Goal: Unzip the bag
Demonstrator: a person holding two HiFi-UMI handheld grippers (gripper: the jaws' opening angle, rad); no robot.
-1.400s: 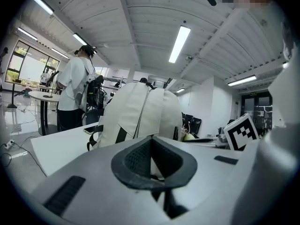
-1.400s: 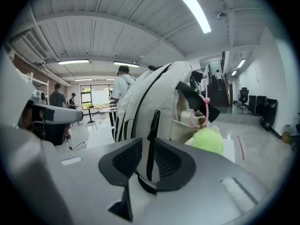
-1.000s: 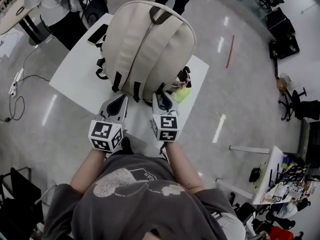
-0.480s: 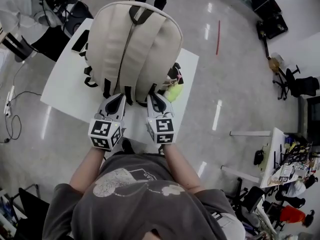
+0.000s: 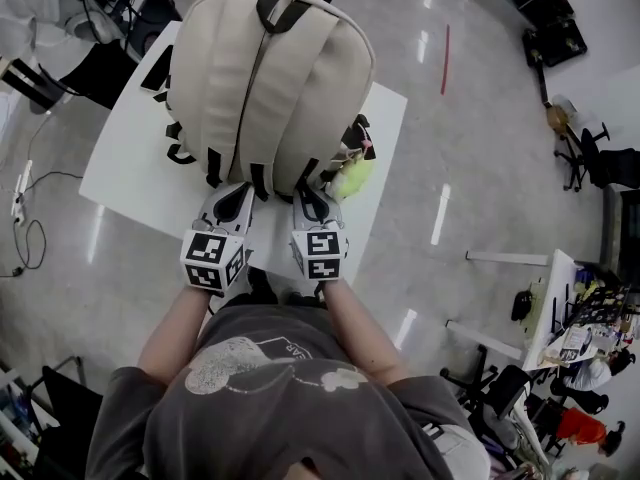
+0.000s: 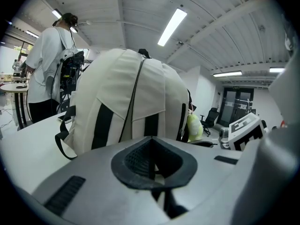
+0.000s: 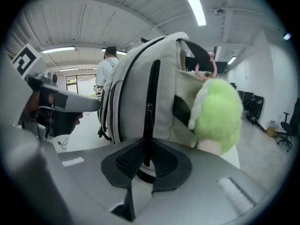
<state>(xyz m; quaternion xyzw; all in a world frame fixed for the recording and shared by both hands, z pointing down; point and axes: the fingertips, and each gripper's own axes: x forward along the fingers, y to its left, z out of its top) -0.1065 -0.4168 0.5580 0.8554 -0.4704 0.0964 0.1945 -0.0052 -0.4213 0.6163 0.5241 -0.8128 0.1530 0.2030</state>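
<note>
Nearest to us, the left gripper point(image 5: 241, 195) point(image 6: 150, 138) and the right gripper point(image 5: 308, 194) point(image 7: 149, 142) lie side by side at the near edge of the white rectangular table point(image 5: 125, 173). Both point at the foot of the tall cream fabric backpack point(image 5: 270, 78) point(image 6: 131, 93) point(image 7: 131, 93).

In the left gripper view we find its jaws brought together at the tips, with only the dark teardrop hollow of the pads between them. One of the backpack's black bands stands right behind the tips, and we cannot make out anything pinched there.

In the right gripper view the jaws are likewise drawn together. Here they are closed on the lower end of a narrow black strap point(image 7: 151, 86). It runs down the side of the backpack, carries a small metal piece and passes into the pads.

The backpack stands upright on the table with its strap side turned to us and a black webbing handle point(image 5: 283, 10) on top. Just to its right, against its side, we see a fuzzy lime-green plush toy point(image 5: 350, 178) point(image 7: 218, 114).

Beyond the table spreads a glossy grey floor point(image 5: 470, 148). Farther off, in the left gripper view, a person in a white shirt point(image 6: 44, 55) stands past the table's far left, under long ceiling lights point(image 6: 172, 26).
</note>
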